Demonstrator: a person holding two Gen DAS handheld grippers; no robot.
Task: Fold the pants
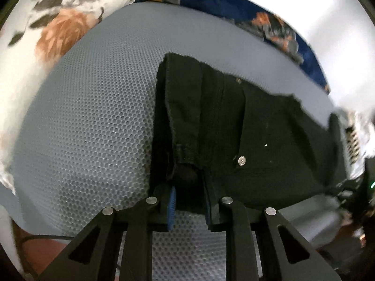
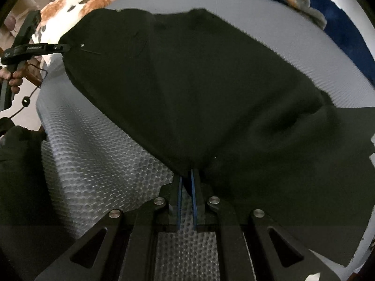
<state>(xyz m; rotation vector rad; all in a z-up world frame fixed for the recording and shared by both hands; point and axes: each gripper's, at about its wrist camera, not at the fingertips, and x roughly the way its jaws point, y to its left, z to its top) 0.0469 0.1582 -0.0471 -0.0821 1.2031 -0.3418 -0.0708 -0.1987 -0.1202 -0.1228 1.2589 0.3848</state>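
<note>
- On the grey mesh mattress (image 1: 93, 121) lie the black pants (image 1: 234, 128) (silver rivet showing).
- Left hand-held gripper (image 1: 191, 201) clamps their waistband.
- Right hand-held gripper (image 2: 186, 175) pinches their near edge.

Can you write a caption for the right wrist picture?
Right tongs pinch black cloth pants over a grey honeycomb mat.

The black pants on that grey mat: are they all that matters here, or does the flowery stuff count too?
Part of the job:
black pants
left gripper, holding the waistband
right gripper, pinching an edge
grey mat underneath

Just lying about:
white floral pillow
blue floral cloth
</note>
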